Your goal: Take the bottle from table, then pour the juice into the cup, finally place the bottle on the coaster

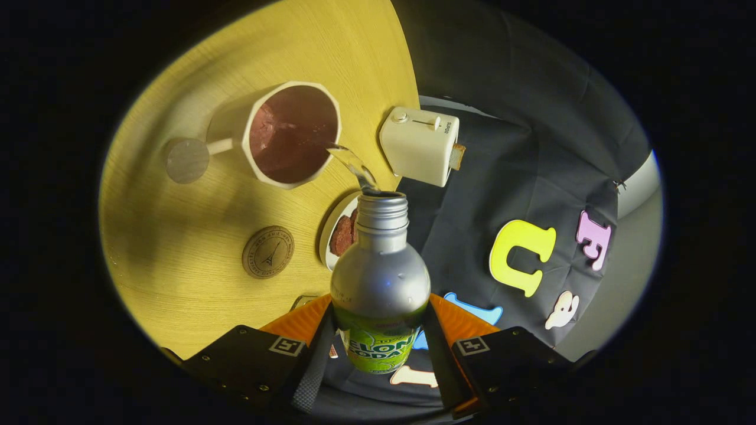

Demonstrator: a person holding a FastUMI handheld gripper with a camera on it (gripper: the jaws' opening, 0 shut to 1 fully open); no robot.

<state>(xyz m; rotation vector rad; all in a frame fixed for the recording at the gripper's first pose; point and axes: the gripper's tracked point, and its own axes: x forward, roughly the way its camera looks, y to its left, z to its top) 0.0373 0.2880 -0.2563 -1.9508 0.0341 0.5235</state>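
The hand-held gripper (pixel 378 339) clamps the silver bottle (pixel 380 277), label partly reading "SODA", at frame centre, tilted, liquid streaming into the cup (pixel 293 134) upper left. The coaster (pixel 267 252) lies on open counter (pixel 195 283), left.

A cream toaster (pixel 419 144) sits at the edge of the yellow wood-grain desk (pixel 177 283), with a lever and a knob on its near face and what looks like a slice of toast (pixel 458 156) poking from its slot. Near it lies a white plate (pixel 331 227) carrying something reddish-brown, perhaps a cookie (pixel 342 235); most of the plate is hidden.
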